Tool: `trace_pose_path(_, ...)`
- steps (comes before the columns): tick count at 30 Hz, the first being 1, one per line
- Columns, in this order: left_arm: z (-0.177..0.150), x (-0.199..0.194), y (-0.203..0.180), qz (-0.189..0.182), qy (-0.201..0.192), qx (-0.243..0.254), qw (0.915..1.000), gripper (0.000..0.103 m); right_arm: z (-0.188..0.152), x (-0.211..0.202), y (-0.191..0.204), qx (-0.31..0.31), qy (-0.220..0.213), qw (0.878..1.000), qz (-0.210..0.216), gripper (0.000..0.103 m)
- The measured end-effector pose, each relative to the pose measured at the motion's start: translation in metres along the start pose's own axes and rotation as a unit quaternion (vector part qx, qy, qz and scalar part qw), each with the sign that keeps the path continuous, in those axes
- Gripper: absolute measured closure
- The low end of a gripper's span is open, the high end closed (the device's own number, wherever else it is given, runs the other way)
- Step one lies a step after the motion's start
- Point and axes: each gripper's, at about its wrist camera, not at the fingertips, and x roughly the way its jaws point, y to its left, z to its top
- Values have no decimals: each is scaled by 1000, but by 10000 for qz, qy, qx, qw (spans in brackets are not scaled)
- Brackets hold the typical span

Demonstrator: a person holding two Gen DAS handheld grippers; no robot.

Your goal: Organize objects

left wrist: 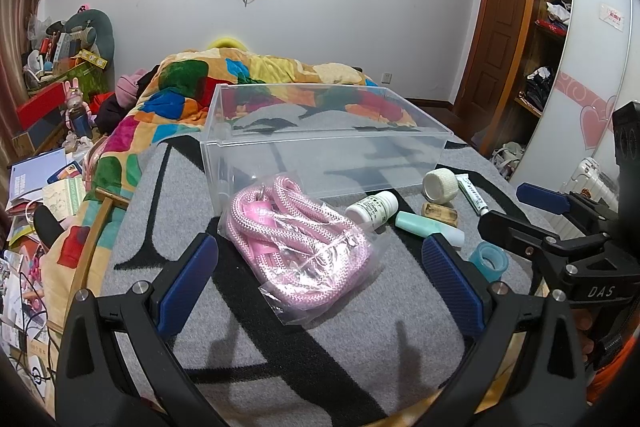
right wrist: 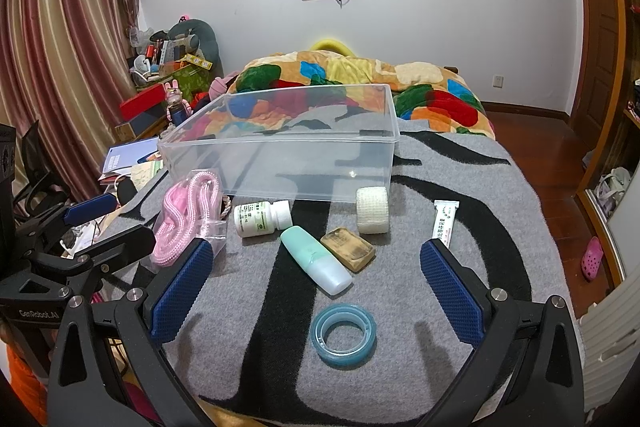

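A clear plastic box [left wrist: 320,147] [right wrist: 280,163] stands empty on the grey bed cover. In front of it lie a bagged pink rope [left wrist: 296,239] [right wrist: 188,215], a white pill bottle [left wrist: 372,209] [right wrist: 262,219], a mint tube [left wrist: 420,225] [right wrist: 316,261], a brown block [right wrist: 348,249], a white bandage roll [left wrist: 440,185] [right wrist: 372,209], an ointment tube [right wrist: 444,221] and a blue tape ring [right wrist: 344,335] [left wrist: 488,261]. My left gripper [left wrist: 316,279] is open around the near end of the rope bag. My right gripper [right wrist: 320,283] is open above the mint tube and tape ring.
A colourful quilt [left wrist: 248,87] is heaped behind the box. Clutter and books [left wrist: 44,179] fill the floor left of the bed. A wardrobe [left wrist: 552,39] and wooden floor [right wrist: 560,163] lie to the right. A curtain [right wrist: 60,67] hangs at left.
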Motion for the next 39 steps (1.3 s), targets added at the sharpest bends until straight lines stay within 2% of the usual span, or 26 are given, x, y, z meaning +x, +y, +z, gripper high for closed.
trace_pose_path(22, 2, 12, 9, 42, 298, -178, 9994, 0, 0, 4, -5, 53, 97, 9999, 15, 0)
trace_pose_path(28, 21, 27, 22, 137, 525, -228, 9983, 0, 5, 11, -21, 163, 191, 9994, -221, 0)
trace_pose_path(35, 38, 62, 25, 188, 820, -453, 9954, 0, 11, 27, -53, 386, 293, 9961, -743, 1)
trace_pose_path(37, 35, 73, 20, 320, 929, -316, 9947, 0, 10, 33, -63, 503, 367, 9945, -843, 4)
trace_pose_path(39, 28, 79, 20, 437, 1015, -206, 9937, 0, 9, 39, -72, 567, 465, 9932, -906, 13)
